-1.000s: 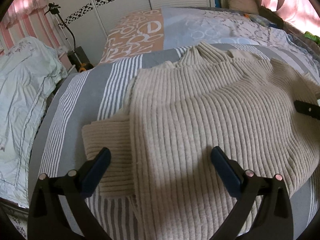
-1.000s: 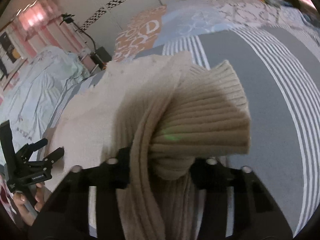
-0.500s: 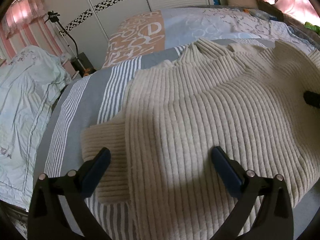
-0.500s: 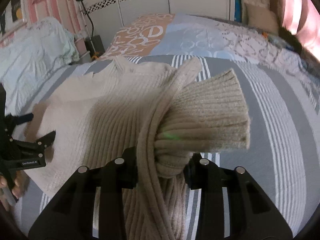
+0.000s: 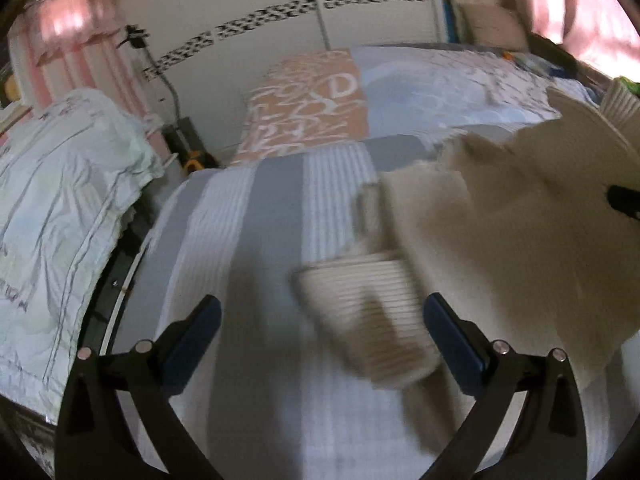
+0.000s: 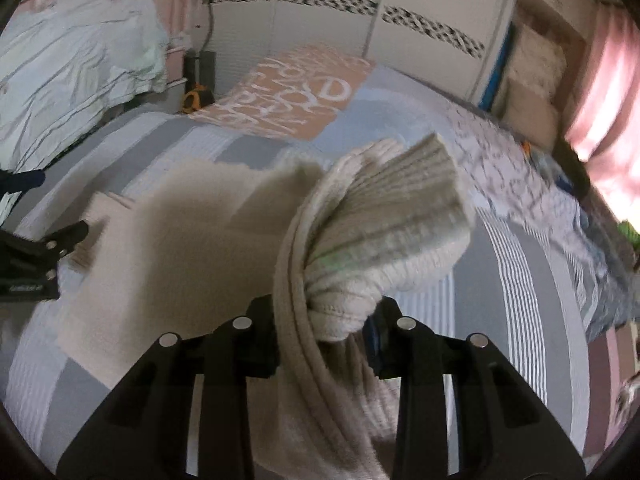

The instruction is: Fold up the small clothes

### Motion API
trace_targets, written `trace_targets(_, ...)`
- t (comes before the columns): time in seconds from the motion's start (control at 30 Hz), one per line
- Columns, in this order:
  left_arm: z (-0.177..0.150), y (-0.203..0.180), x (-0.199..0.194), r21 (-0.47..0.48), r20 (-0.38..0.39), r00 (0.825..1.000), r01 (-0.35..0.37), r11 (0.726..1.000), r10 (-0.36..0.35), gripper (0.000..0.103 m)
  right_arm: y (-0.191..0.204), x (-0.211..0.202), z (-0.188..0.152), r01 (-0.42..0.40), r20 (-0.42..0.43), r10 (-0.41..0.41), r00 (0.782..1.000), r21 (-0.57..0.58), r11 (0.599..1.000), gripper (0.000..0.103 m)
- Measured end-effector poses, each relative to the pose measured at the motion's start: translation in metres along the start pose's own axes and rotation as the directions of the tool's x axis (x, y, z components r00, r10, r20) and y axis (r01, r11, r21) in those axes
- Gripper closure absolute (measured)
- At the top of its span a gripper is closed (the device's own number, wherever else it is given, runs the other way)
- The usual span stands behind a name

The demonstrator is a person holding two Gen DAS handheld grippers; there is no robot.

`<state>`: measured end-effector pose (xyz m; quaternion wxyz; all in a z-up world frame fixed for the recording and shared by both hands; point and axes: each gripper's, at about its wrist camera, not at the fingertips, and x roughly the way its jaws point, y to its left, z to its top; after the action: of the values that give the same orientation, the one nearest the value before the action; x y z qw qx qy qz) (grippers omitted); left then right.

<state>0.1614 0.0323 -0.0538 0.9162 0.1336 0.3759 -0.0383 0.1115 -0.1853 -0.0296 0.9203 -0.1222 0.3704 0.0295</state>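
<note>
Sleeve-folding is our step: our right tool grips the bunched sleeve of the beige sweater on the striped bed. Our left tool gapes, seemingly over the near cuff. Next, lay it across.

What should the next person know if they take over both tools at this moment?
Right tool: shut on a bunched sleeve of the beige sweater, lifted above the bed.
Left tool: open, holding nothing, over the striped bedcover, near the other sleeve's ribbed cuff.
Sweater body lies spread on the bedcover.
Done: one sleeve picked up.
Left: lay that sleeve across the body, probably fold in the other sleeve, then fold the body.
</note>
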Motion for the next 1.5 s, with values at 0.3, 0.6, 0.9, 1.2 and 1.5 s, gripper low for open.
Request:
trace_targets(0.3,-0.030,0.091,-0.004,-0.117,-0.014,0.997,-0.081,0.990,0.080,0.001,0.110,0.009,0.040,-0.089,-0.025,0.086,0.996,-0.154,0.984,0.072)
trace_targets(0.6,-0.052,0.126,-0.015,-0.194,-0.045,0.994,-0.107,0.975,0.100,0.001,0.171,0.044,0.029,-0.157,-0.126,0.133,0.983,-0.212,0.965,0.065)
trace_targets(0.9,-0.043,0.095,-0.016,-0.088,-0.020,0.993,-0.120,0.989,0.118,0.001,0.135,-0.016,0.021,-0.293,-0.105,0.277,0.955,-0.192,0.937,0.058)
trace_targets(1.2,-0.036,0.071,-0.026,-0.050,-0.016,0.997,-0.082,0.995,0.082,0.001,0.091,-0.054,0.008,-0.115,-0.009,0.116,0.993,-0.175,0.978,0.054)
trace_targets(1.5,-0.026,0.033,-0.050,-0.016,0.008,1.000,-0.015,1.000,0.015,0.001,0.042,-0.045,-0.009,-0.104,-0.015,0.104,0.995,-0.022,0.994,0.054)
